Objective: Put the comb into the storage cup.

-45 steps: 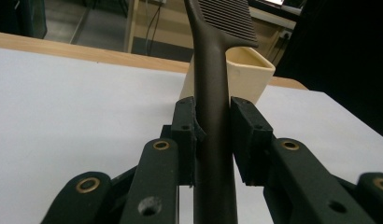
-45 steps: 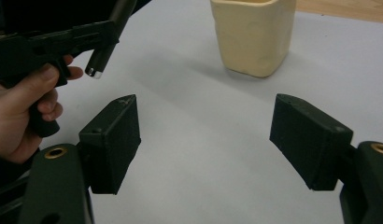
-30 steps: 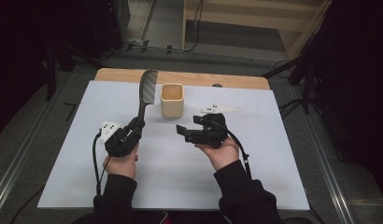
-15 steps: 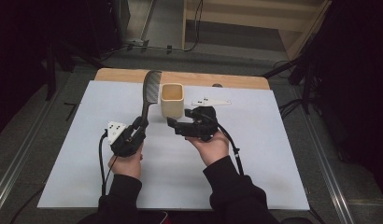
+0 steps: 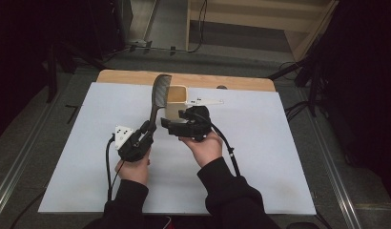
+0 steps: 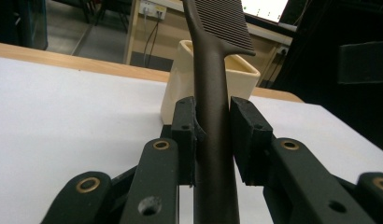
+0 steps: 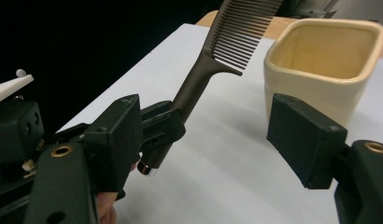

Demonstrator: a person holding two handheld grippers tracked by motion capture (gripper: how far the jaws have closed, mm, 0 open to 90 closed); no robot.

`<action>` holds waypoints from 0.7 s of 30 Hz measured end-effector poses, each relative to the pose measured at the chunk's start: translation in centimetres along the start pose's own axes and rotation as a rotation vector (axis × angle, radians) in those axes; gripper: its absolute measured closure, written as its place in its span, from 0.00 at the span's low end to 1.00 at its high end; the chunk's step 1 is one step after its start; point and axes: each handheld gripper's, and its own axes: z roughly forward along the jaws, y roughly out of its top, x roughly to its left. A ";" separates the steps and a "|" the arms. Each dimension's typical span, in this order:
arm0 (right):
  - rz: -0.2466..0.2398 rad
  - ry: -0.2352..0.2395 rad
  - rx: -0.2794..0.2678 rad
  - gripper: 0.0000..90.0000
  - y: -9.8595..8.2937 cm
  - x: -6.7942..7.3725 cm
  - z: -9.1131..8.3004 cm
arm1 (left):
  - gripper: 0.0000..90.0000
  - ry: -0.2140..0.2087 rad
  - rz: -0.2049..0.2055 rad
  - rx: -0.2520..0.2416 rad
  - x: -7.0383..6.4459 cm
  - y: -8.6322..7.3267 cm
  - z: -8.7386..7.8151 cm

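Note:
A dark brown comb [image 5: 160, 93] stands nearly upright, teeth end up, in front of a cream square cup [image 5: 177, 95]. My left gripper [image 5: 149, 128] is shut on the comb's handle [image 6: 213, 116], with both pads pressed against it, and the cup [image 6: 236, 77] stands just behind. My right gripper [image 5: 170, 125] is open and points left at the handle. In the right gripper view its wide-apart jaws [image 7: 210, 140] frame the comb [image 7: 203, 74], the left gripper [image 7: 157, 130] that holds it, and the empty cup [image 7: 320, 70] on the right.
A white sheet [image 5: 279, 157] covers most of the wooden table [image 5: 136, 76]. Dark floor, cables and stands surround the table. A metal rail [image 5: 22, 162] runs along the left side.
The right gripper has moved left, close to the comb's handle. The left gripper has carried the comb slightly right, so that it now stands in front of the cup.

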 end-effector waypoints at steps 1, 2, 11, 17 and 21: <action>0.011 0.010 -0.001 0.28 0.0 0.0 0.2 | 0.81 0.000 -0.001 -0.001 0.0 -0.1 0.0; 0.024 0.020 -0.002 0.28 0.0 0.0 0.3 | 0.81 0.001 0.001 -0.001 -0.1 -0.1 0.0; 0.045 0.016 0.005 0.29 0.4 0.3 1.5 | 0.81 -0.008 -0.005 -0.017 -0.4 -0.5 -0.1; 0.050 0.009 0.019 0.30 0.6 0.6 2.4 | 0.81 -0.012 -0.008 -0.024 -0.5 -0.6 -0.1; 0.066 0.007 0.027 0.32 0.6 0.6 3.0 | 0.81 -0.014 -0.014 -0.030 -0.5 -0.5 -0.2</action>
